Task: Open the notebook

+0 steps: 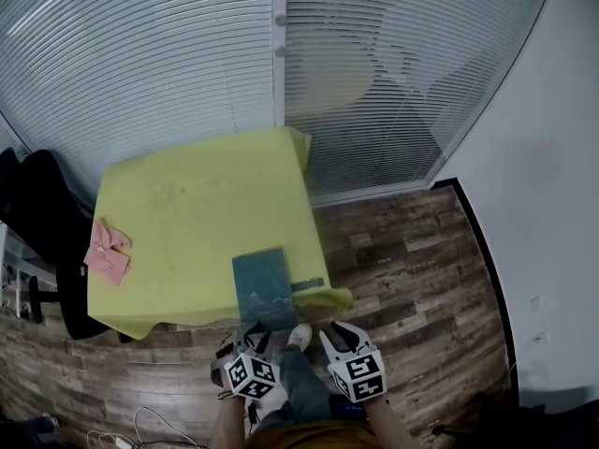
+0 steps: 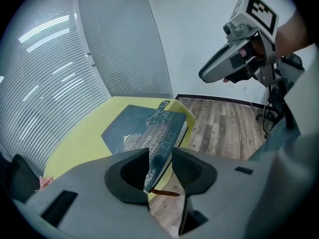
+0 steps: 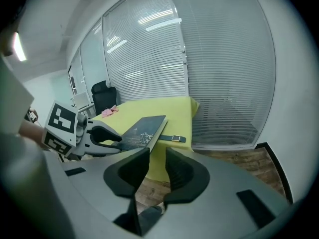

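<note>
A dark teal notebook with a white line drawing on its cover lies closed at the near edge of the yellow-green table. Its near end juts past the edge. My left gripper is shut on that near end; in the left gripper view the notebook sits edge-on between the jaws of the left gripper. A teal strap with a buckle sticks out from the book's right side. My right gripper hovers right of the book, off the table, open with nothing between its jaws.
A pink cloth lies at the table's left edge. A black office chair stands left of the table. Slatted blinds line the far wall. A brown ribbon bookmark hangs under the book. Wood floor stretches to the right.
</note>
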`<state>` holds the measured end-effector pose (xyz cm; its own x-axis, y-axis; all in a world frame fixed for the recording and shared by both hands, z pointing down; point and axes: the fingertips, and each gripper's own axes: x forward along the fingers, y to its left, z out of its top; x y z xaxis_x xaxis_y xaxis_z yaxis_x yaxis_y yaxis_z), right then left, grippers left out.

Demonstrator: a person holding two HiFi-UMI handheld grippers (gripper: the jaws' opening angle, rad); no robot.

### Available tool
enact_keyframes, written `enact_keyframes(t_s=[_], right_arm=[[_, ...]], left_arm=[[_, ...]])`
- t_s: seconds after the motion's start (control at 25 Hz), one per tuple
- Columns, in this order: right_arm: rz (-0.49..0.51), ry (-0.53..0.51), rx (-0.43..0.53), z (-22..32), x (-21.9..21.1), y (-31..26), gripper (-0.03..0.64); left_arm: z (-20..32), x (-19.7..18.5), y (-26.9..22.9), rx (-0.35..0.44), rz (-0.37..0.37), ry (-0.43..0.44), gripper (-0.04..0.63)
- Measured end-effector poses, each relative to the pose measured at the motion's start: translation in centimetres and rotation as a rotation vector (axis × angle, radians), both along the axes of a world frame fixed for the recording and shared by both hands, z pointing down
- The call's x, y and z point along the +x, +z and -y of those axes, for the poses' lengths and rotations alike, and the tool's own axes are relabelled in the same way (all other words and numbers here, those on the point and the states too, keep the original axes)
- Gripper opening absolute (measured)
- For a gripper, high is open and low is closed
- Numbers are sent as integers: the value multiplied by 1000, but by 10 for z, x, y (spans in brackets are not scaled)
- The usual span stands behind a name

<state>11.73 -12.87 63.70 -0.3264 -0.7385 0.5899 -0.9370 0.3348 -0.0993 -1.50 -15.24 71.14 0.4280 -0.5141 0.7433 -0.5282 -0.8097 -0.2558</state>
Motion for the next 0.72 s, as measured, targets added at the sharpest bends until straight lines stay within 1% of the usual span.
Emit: enact_keyframes(t_s=[0.28,0.52,0.72], right_arm=[[8,-17,16,1,-8,-10,115],[22,-38,27,4,-19,-16,115],[27,-49,31,5,-23,-19,115]], left_arm=[[-1,-1,-10,18,-11,-1,161],[-1,-8,-20,31,-37,-21,161],[-1,-11,-25,45,-45,-29,161]])
